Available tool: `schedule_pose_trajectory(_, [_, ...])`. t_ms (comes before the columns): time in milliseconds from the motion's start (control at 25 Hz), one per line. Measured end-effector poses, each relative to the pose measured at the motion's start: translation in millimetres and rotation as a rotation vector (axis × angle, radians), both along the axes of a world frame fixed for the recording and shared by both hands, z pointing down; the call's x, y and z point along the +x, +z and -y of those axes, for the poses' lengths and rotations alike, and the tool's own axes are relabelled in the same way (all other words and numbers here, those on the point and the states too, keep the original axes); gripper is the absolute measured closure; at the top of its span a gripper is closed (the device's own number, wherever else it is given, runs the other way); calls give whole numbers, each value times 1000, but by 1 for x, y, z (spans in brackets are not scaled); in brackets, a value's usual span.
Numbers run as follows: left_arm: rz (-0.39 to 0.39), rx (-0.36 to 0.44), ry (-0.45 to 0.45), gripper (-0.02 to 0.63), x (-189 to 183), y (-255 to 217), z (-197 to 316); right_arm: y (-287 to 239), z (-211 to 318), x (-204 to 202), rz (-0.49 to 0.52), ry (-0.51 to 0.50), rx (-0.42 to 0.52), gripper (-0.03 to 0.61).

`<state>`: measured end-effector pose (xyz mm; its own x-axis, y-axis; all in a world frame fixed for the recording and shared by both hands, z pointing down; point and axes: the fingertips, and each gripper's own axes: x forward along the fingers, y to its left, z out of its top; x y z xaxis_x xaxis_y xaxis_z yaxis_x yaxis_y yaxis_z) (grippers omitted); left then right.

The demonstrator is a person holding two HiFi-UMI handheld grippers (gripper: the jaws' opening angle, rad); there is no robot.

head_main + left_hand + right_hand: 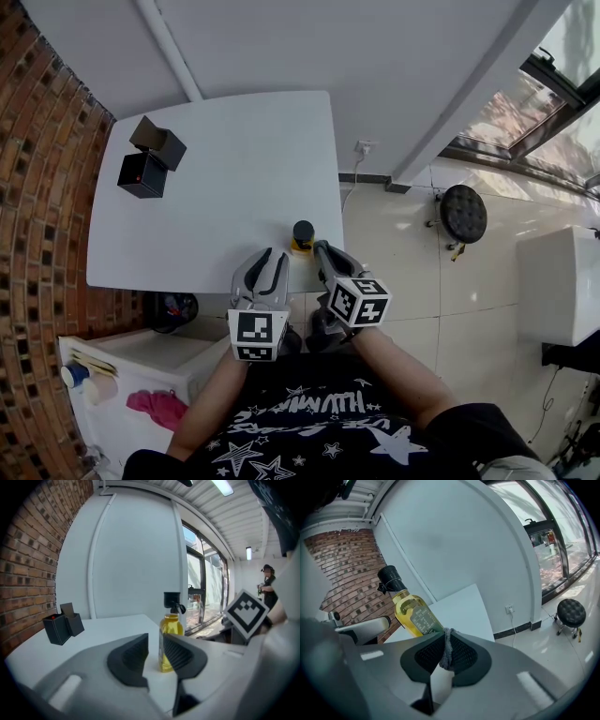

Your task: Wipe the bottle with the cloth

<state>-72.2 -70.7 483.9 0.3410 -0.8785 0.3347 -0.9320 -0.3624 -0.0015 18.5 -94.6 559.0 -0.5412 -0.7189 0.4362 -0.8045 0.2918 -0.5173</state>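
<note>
**At the counter's near edge: bottle, cloth, two grippers**

Near the front edge of the white counter (225,178), at frame centre, a yellow bottle (303,236) with a black cap stands upright. The left gripper (272,255) sits just left of it, its fingers slightly apart and empty. The right gripper (322,249) is beside the bottle, its fingers clamped on a grey cloth (447,651). Two black boxes (150,157) sit at the counter's upper left. A brick wall (37,187) runs down the left, and a black stool (463,214) stands on the pale tiled floor (469,309) at right.

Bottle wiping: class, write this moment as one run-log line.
stage: approach | left tool: open, empty, short of bottle | right tool: shut on cloth | bottle: upright, near table edge
</note>
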Motion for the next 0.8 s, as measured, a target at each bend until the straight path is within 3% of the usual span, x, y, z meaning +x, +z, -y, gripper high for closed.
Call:
schedule_pose_trajectory(320, [-1, -49, 48, 256, 34, 16, -3, -9, 4, 9, -4, -13, 27, 541])
schedule_pose_trajectory(720, [113, -71, -73, 258, 44, 26, 33, -10, 8, 32, -3, -1, 30, 541])
schedule_pose_trajectory(800, [120, -70, -62, 293, 45, 24, 38, -10, 9, 34, -1, 0, 32, 541])
